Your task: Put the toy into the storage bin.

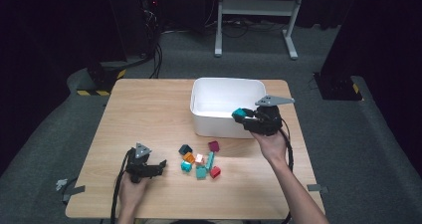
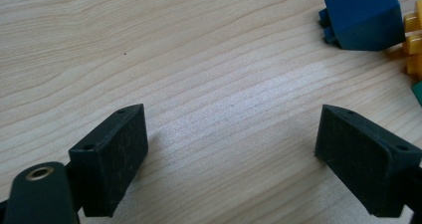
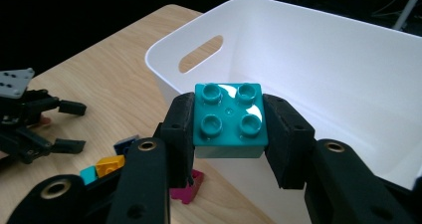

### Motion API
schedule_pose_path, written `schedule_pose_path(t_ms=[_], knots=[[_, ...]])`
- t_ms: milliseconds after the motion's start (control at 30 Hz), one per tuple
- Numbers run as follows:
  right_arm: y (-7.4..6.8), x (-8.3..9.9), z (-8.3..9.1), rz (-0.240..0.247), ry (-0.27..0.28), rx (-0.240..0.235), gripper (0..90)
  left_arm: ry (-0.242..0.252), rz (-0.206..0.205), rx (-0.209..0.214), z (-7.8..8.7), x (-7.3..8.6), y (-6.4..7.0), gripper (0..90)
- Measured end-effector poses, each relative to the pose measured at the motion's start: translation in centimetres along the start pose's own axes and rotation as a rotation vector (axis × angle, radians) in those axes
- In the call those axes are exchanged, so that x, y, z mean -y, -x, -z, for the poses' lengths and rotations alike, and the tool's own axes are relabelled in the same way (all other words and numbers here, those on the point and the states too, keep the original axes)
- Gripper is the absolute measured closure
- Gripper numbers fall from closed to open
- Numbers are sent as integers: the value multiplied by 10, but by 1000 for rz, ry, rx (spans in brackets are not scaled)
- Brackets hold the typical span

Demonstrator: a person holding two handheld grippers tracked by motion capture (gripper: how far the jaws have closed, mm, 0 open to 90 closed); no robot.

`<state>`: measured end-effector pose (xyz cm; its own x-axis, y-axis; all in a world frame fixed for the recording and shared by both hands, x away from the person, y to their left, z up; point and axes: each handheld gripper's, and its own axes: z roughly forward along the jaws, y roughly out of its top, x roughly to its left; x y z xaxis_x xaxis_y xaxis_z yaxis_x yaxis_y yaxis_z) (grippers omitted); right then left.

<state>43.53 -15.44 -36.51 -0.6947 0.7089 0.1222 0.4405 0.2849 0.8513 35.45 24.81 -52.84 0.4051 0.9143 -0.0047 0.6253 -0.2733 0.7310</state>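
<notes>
We're carrying a teal four-stud brick (image 3: pixel 228 119) in the right gripper (image 1: pixel 247 115), jaws clamped on its two opposite sides, studs up. Side grip is keeping the brick level and its underside free, so it should drop clean once we let go. It's sitting at the near wall of the white bin (image 1: pixel 209 124), about level with the rim, not yet over the inside. In the right gripper view the bin's interior looks bare as far as we can see, with a handle cut-out in one end wall.

Left gripper (image 1: pixel 155 165) is resting low on the wooden table (image 1: pixel 139 109), jaws spread wide with nothing between them, just bare wood grain in its own view. We're parking it beside the pile, aimed at it, so it's probably ready for the next pick without crossing the right arm's path.

The remaining bricks are clustered in front of the bin, between the two grippers: dark blue brick (image 1: pixel 185 149), orange brick (image 1: pixel 188 157), maroon brick (image 1: pixel 213 146), red brick (image 1: pixel 215 171), plus several teal ones. The dark blue one is nearest the left gripper, at the top right of its view (image 2: pixel 363 16), a yellow-orange piece touching it.

Our read: sorting loose bricks into the bin, early on. Next move needs the brick lifted past the rim before release, otherwise it may clip the wall and bounce back onto the table.
</notes>
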Motion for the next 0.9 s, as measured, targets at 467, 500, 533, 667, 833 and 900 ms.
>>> schedule_pose_path(t_ms=[467,500,533,667,833,900], knots=[[28,-4,-17,-52,-16,85,586,0,-2,0,0,0,0,130],[30,-4,-17,-57,-17,90,586,0,-2,0,0,0,0,130],[31,-3,-18,-61,-17,96,586,0,-2,0,0,0,0,130],[36,-2,-20,-68,-19,114,584,0,-2,0,0,0,0,130],[43,1,-29,-82,-47,137,583,0,-1,0,0,0,0,130],[43,2,-32,-77,-58,143,582,3,2,0,0,0,0,130]])
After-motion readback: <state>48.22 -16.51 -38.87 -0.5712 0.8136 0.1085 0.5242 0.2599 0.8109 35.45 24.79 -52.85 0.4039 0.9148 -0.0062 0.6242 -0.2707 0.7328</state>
